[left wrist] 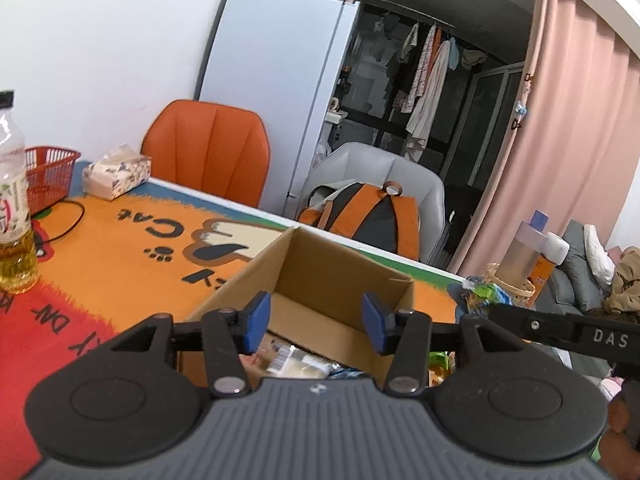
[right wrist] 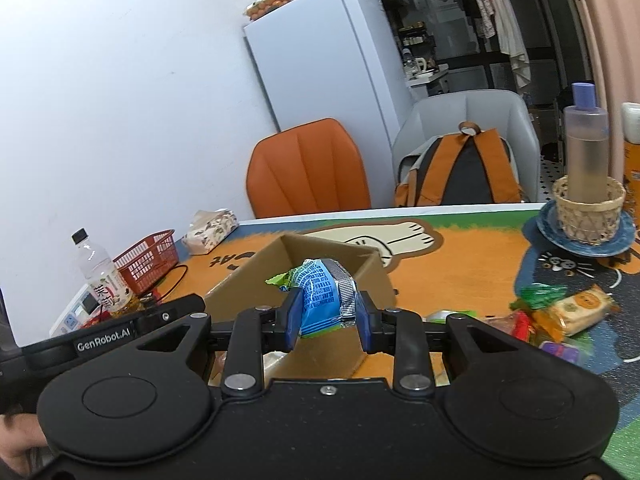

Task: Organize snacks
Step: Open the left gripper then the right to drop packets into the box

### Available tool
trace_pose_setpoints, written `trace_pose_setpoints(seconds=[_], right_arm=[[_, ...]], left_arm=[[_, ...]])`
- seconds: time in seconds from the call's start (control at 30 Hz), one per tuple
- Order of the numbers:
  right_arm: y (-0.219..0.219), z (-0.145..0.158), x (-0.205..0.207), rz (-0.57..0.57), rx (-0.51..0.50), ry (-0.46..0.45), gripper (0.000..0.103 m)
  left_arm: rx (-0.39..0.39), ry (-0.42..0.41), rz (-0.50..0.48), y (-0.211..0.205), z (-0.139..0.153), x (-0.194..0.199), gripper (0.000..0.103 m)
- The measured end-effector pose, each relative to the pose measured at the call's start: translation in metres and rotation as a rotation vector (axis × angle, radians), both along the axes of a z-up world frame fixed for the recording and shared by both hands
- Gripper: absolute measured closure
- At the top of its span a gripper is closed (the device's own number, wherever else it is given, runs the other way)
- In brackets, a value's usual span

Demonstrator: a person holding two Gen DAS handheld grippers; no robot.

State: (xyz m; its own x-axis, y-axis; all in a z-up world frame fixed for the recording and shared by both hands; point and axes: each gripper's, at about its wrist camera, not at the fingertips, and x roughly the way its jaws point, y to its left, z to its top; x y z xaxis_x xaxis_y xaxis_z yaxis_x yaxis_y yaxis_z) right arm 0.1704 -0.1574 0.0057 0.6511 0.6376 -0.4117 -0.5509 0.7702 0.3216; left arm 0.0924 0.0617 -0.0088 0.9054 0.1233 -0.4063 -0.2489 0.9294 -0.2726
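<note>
An open cardboard box [left wrist: 344,268] [right wrist: 372,268] stands on the cat-print table mat, with several wrapped snacks [left wrist: 296,362] lying on its floor. My left gripper [left wrist: 316,322] hovers over the box's near side, open, with nothing between its blue pads. My right gripper [right wrist: 328,320] is shut on a blue and green snack packet [right wrist: 320,296], held above the box's near edge. A heap of loose snack packets [right wrist: 560,312] lies on the mat to the right of the box. The right gripper's black arm [left wrist: 560,330] shows at the right edge of the left wrist view.
A tea bottle [right wrist: 104,276] [left wrist: 12,208], a red basket [right wrist: 148,260], and a tissue pack [right wrist: 210,230] sit at the table's left. A wicker holder with a tall bottle [right wrist: 588,184] stands on a blue plate at right. Orange [right wrist: 308,168] and grey chairs, the latter with a backpack [right wrist: 460,172], line the far edge.
</note>
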Motion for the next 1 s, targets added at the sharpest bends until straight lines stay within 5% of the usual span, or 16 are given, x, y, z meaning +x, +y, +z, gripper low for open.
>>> trace_pose_setpoints(seconds=[0.53,0.7,0.9,1.0], right_arm=[[0.052,0.006,0.006,0.073,-0.010,-0.015,0.073],[0.061,0.000,0.002,0.061,-0.027,-0.029,0.045],[0.053,-0.011,-0.001,0.065,-0.032,0.017,0.042],[0.045,-0.013,-0.006,0.046,-0.035,0.020,0.029]], left_arm=[[-0.075,0.006,0.052,0.022,-0.004,-0.021,0.047],[-0.094,0.014,0.057,0.027,-0.008,-0.026,0.041],[-0.107,0.022,0.052,0.027,-0.012,-0.030,0.035],[-0.110,0.026,0.049,0.024,-0.014,-0.032,0.027]])
